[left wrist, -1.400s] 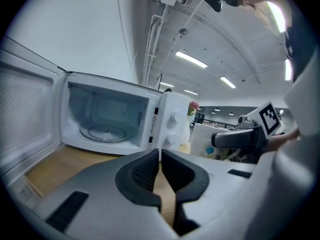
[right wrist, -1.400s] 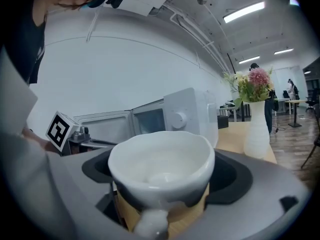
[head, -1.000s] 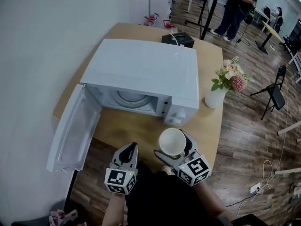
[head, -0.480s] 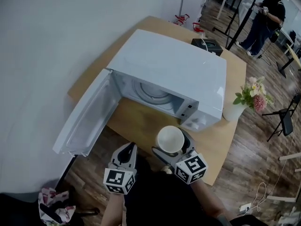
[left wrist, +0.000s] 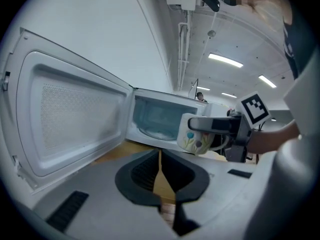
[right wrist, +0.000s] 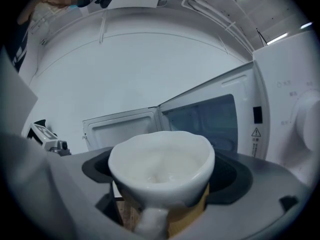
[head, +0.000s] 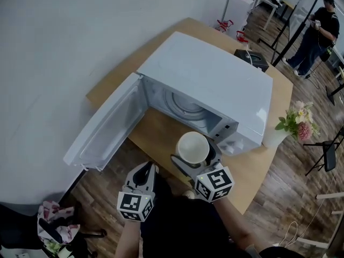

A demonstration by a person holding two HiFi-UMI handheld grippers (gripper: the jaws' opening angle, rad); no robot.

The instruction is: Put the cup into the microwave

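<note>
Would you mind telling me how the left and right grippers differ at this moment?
The right gripper is shut on the cup; the left gripper is shut on nothing. The right gripper is nearer the open microwave; the left gripper sits further back. Both carry a marker cube.

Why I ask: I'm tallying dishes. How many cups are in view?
1. The cup sits clamped in the right gripper, in front of the open microwave. None shows inside it, though its interior is partly hidden.
</note>
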